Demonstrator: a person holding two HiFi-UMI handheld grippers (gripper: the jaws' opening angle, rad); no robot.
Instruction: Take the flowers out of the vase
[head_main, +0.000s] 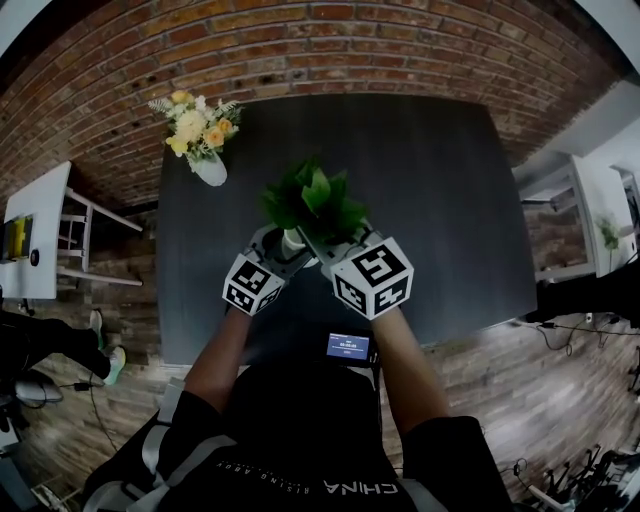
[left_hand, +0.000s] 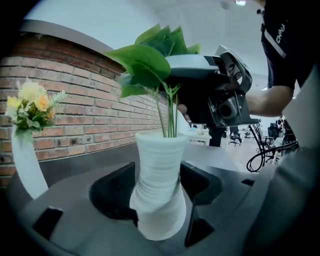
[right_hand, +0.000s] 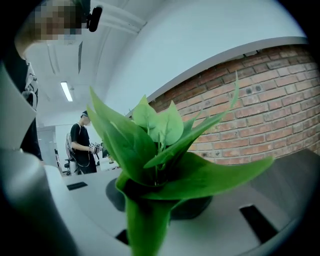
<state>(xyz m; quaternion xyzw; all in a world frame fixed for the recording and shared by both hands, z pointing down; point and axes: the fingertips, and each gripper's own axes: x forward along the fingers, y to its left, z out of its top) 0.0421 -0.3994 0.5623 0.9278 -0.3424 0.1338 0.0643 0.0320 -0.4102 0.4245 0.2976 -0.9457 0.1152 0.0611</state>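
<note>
Now, the pull-out step

The right tool (head_main: 325, 238) grips the leafy stems (right_hand: 150, 165), whose ends sit in the white vase (left_hand: 159, 185) that the left tool (head_main: 283, 248) clamps at the middle of the counter (head_main: 430, 200). Next likely: a straight upward pull, vase held steady.

The head view looks steeply down on the table (head_main: 440, 200); both gripper views closely face the same plant (head_main: 310, 200).

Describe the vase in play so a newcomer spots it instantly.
On the dark table below the brick wall, find the left gripper mid-table: it clamps a ribbed white vase. It holds only green leafy stems; the slim vase at the far-left corner holds yellow flowers.
</note>
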